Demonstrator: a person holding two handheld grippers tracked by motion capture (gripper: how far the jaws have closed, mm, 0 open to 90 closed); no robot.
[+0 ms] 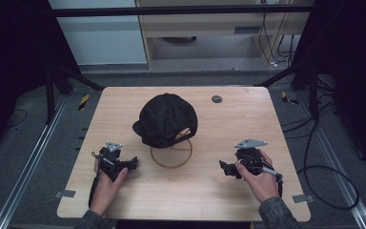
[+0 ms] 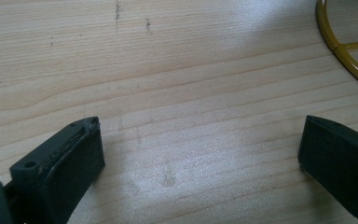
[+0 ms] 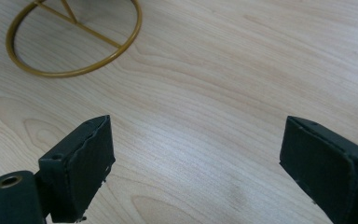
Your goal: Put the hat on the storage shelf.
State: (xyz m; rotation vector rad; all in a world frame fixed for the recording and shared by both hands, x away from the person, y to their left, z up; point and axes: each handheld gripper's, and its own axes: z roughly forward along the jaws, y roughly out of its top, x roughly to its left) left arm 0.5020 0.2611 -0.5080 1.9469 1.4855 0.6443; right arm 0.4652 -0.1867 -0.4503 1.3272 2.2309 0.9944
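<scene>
Both of the person's forearms wear grey sleeves. The left gripper [image 1: 132, 163] and right gripper [image 1: 223, 167] are black, each topped by a grey three-cornered plate, with a dark cable trailing back. Their jaws are blocky black slabs with flat pads [image 3: 92, 170] and small screw holes.

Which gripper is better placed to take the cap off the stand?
Left, marginally. The left gripper sits nearer the cap, almost under its brim side; the right gripper is farther out. Both are open and empty, flanking the stand, so the margin is small.
</scene>
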